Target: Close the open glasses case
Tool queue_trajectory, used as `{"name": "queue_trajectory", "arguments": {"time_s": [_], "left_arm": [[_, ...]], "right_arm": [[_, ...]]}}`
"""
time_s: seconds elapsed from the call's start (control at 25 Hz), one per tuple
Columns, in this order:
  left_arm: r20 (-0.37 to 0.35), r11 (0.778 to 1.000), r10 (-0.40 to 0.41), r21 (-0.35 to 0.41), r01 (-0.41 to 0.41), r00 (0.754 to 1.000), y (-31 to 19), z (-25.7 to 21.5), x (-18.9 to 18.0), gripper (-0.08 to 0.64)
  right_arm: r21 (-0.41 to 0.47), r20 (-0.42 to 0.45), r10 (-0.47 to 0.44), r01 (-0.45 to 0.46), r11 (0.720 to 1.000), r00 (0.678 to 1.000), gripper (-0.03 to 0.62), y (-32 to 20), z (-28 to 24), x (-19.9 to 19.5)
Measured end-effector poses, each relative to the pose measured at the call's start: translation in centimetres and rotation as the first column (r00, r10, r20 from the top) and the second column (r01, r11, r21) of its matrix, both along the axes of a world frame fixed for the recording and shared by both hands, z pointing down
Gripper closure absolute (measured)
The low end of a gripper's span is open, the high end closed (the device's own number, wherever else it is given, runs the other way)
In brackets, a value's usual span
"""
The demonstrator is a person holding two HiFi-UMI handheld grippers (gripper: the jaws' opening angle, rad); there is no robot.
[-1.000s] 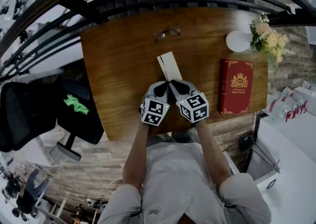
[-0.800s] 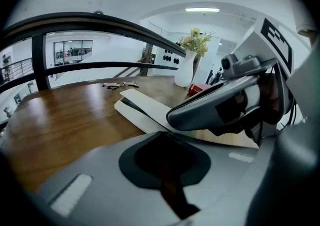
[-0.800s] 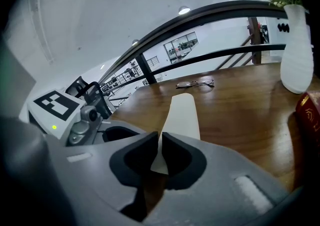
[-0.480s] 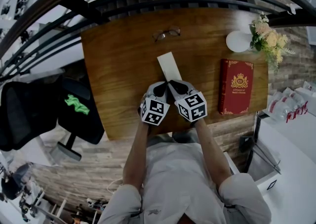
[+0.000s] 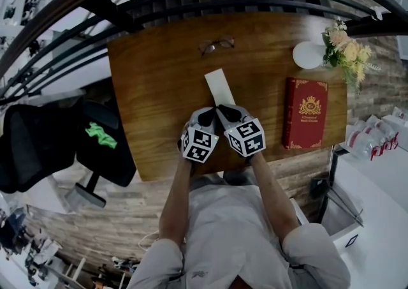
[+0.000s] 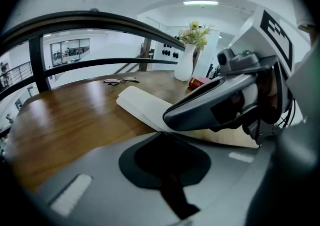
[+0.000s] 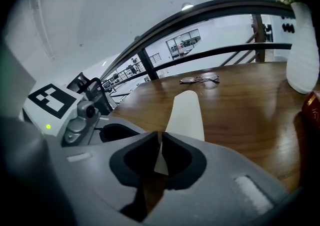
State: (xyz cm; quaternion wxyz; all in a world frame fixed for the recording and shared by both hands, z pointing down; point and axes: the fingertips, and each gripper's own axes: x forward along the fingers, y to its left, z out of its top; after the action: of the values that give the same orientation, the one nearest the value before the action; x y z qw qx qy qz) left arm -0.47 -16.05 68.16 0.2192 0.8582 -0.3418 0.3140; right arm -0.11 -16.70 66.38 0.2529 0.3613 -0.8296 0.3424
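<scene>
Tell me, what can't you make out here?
Near end of glasses case: head view, left tongs and right tongs cover it.
Title on red book: head view, too small.
Whether left tongs touch the case: left gripper view, right tongs block it.
Vase: right gripper view, cut by edge.

Head view: the near end of the glasses case is lying hidden beneath the left gripper and the right gripper.

Left gripper view: the right gripper is covering the case's near right part. Whether the left tips are pinching the case is not showing.

The lettering on the red book is appearing too small to read.

Right gripper view: the picture's edge is cutting off the book and the white vase.

A green thing on the black chair is showing too small to identify.
</scene>
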Motion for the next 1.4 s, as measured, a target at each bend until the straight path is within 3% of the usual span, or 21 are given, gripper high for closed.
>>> {"name": "queue_trajectory", "arguments": {"time_s": [0.44, 0.72, 1.0, 1.4], "left_arm": [[-0.02, 1.0, -0.018, 0.01, 0.018, 1.0, 0.1, -0.1, -0.4, 0.54], [-0.089, 0.992, -0.072, 0.092, 0.08, 0.993, -1.2, -3.0, -1.7, 0.54], [-0.168, 0.962, -0.094, 0.237, 0.133, 0.981, -2.7, -10.2, -3.2, 0.54], [-0.263, 0.893, -0.071, 0.412, 0.178, 0.962, -2.1, -20.0, -4.4, 0.54]], "right_arm": [[0.018, 0.012, 0.008, -0.008, 1.0, 1.0, 0.561, -0.1, -0.3, 0.1], [0.151, 0.019, 0.005, -0.008, 0.988, 1.0, 0.563, -0.7, -3.8, 1.4], [0.332, 0.016, 0.037, -0.04, 0.943, 0.999, 0.589, -1.3, -10.2, 3.6], [0.529, -0.016, 0.142, -0.112, 0.841, 0.99, 0.591, -0.2, -18.0, 6.0]]}}
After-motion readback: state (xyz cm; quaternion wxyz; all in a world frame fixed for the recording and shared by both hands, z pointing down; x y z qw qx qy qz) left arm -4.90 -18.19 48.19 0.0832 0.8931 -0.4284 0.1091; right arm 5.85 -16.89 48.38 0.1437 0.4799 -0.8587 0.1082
